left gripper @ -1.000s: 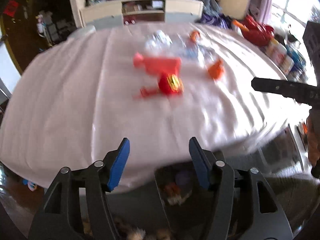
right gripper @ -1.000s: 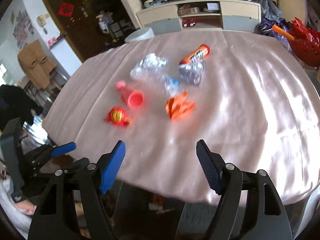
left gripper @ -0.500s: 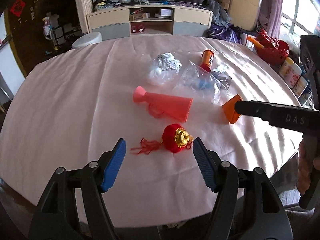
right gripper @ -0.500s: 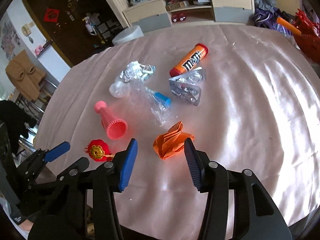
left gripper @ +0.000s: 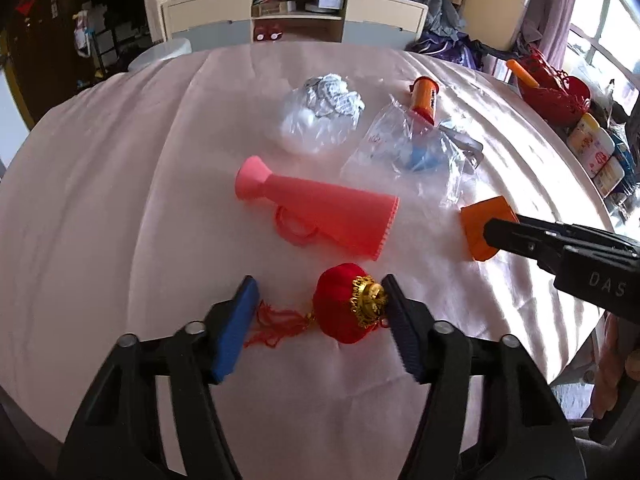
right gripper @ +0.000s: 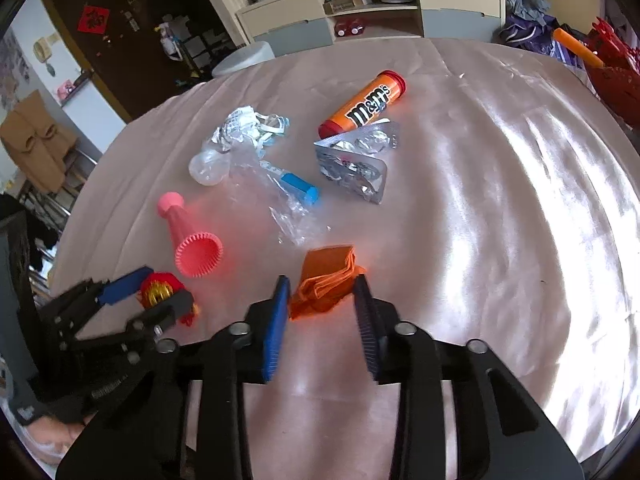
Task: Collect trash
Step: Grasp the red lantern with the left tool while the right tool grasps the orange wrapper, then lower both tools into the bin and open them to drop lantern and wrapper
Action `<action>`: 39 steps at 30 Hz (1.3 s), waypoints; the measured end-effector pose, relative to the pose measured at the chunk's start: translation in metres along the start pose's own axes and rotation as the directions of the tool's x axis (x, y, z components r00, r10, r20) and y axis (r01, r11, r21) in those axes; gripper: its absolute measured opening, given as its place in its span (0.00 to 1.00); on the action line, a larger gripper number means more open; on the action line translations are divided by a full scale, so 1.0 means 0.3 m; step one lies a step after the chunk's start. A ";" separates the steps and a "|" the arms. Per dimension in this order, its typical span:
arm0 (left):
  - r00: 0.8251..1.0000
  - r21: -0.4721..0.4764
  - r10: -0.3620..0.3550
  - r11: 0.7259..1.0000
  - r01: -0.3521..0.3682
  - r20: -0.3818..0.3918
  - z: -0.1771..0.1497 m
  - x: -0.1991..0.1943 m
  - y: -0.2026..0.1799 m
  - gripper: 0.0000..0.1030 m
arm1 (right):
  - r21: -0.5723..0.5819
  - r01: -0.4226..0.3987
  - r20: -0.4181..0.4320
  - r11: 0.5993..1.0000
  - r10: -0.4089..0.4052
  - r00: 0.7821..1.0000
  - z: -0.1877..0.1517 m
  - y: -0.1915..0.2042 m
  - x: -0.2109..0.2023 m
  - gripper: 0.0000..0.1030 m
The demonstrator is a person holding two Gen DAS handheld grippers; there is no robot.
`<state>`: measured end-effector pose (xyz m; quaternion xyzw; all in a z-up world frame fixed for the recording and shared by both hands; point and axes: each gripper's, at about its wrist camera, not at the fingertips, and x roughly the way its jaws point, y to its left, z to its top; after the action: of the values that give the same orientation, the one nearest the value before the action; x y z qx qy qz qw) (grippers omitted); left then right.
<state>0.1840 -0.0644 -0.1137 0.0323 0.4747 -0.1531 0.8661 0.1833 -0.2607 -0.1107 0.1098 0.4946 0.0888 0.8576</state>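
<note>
My left gripper (left gripper: pixel 318 292) is open around a small red lantern ornament (left gripper: pixel 344 302) with a gold cap and red tassel; the right pad touches the cap. It also shows in the right wrist view (right gripper: pixel 162 290). My right gripper (right gripper: pixel 322 284) is open around a crumpled orange paper (right gripper: pixel 326 276), which also shows in the left wrist view (left gripper: pixel 478 228). Farther back lie a pink plastic horn (left gripper: pixel 320 210), a clear bag with a blue piece (right gripper: pixel 292 192), crumpled foil with plastic (right gripper: pixel 240 132), a blister pack (right gripper: pixel 356 160) and an orange M&M's tube (right gripper: pixel 364 104).
All of it lies on a round table with a pink cloth (right gripper: pixel 500 200). A cream sideboard (right gripper: pixel 368 12) stands behind the table. Red baskets and bottles (left gripper: pixel 560 96) crowd the right side. A white round stool (right gripper: pixel 244 60) stands at the far edge.
Both grippers have moved forward and down onto the table. The left has come around the red lantern, the right around the orange paper, and both sets of jaws have narrowed.
</note>
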 end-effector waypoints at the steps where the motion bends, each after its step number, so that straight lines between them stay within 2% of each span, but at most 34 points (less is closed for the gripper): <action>1: 1.000 -0.003 -0.009 1.000 0.009 0.002 0.003 -0.001 0.005 0.41 | -0.001 0.003 0.001 1.000 -0.003 1.000 -0.005 -0.004 -0.004 0.27; 2: 1.000 -0.007 -0.020 1.000 0.020 0.002 0.006 -0.001 0.009 0.30 | -0.002 0.002 0.000 1.000 -0.002 1.000 -0.008 -0.006 -0.005 0.24; 5: 0.999 -0.017 -0.045 0.999 0.045 -0.007 0.009 -0.006 0.014 0.30 | -0.007 0.001 0.001 1.000 -0.001 1.000 -0.017 -0.002 -0.016 0.22; 11: 0.999 -0.019 -0.032 0.999 0.032 0.008 -0.003 -0.043 0.015 0.30 | -0.034 -0.009 0.024 0.999 0.009 1.000 -0.037 0.015 -0.070 0.09; 22: 0.996 0.045 -0.033 0.999 0.029 0.087 -0.058 -0.265 -0.010 0.30 | -0.108 -0.040 0.070 0.993 0.048 0.996 -0.088 0.091 -0.190 0.07; 26: 0.995 0.052 -0.040 0.998 0.035 0.092 -0.122 -0.326 -0.012 0.30 | -0.142 -0.038 0.082 0.989 0.050 0.995 -0.138 0.125 -0.252 0.07; 32: 0.998 0.030 -0.048 0.998 0.047 0.049 -0.258 -0.358 0.003 0.30 | -0.193 -0.035 0.076 0.981 0.050 0.996 -0.246 0.159 -0.316 0.07; 39: 0.996 0.026 -0.087 0.996 0.087 -0.005 -0.403 -0.372 -0.011 0.30 | -0.224 -0.052 -0.009 0.973 0.051 0.999 -0.397 0.164 -0.275 0.07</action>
<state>0.0288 -0.0172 -0.0867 0.0232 0.4754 -0.1967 0.8572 0.0370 -0.2229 -0.0865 0.0251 0.4797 0.1663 0.8612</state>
